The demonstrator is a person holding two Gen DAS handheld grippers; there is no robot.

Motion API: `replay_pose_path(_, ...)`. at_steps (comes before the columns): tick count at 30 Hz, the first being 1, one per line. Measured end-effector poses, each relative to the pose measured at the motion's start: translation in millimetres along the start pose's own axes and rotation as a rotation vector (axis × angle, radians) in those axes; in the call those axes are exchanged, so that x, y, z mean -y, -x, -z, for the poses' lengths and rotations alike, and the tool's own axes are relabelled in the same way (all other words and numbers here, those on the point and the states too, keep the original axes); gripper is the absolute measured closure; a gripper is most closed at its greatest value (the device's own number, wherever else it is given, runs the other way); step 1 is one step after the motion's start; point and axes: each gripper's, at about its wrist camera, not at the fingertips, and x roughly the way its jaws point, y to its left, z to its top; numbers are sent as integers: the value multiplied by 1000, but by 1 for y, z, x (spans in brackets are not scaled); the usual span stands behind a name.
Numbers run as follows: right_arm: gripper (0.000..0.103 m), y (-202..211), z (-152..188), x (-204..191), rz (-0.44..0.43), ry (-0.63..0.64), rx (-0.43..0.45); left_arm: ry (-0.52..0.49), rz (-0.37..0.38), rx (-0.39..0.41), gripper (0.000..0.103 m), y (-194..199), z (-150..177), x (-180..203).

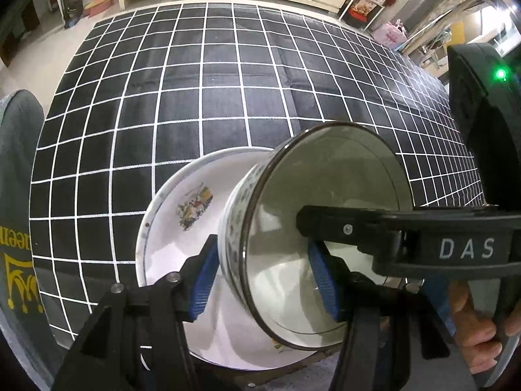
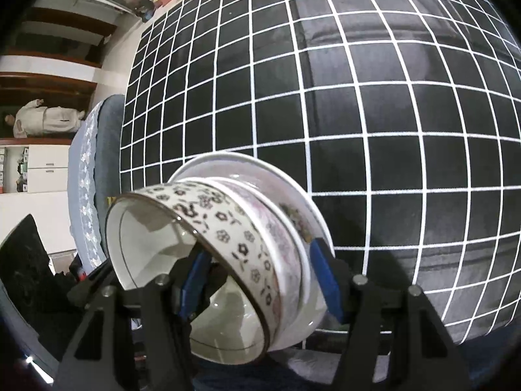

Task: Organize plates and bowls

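Observation:
A white bowl with black flower print (image 1: 325, 179) (image 2: 228, 224) sits nested in a pink-patterned bowl (image 2: 280, 238), on a white plate with a painted motif (image 1: 169, 244) (image 2: 228, 159) at the near table edge. My left gripper (image 1: 263, 280) straddles the bowl's left wall, one blue pad outside and one inside, and looks shut on it. My right gripper (image 2: 260, 283) clamps the opposite side, its left pad inside the top bowl and its right pad against the lower bowl by the plate rim. One right gripper finger (image 1: 325, 218) reaches into the bowl.
A black cloth with a white grid (image 1: 195, 97) (image 2: 390, 130) covers the table beyond the stack. Grey fabric with yellow print (image 1: 16, 195) hangs at the left edge. A hand (image 1: 472, 325) holds the right gripper's handle. Cabinets and shelves stand behind the table.

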Motion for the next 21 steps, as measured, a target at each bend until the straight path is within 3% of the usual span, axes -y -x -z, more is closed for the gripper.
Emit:
replay_pose_path(13,37,12,4,6,-16,-4,4,11,-29,15,50,5,-2,-2)
replay_pose_path(21,37,43,17,2,-6,36,92,-8,-41,81,50,31,3,6)
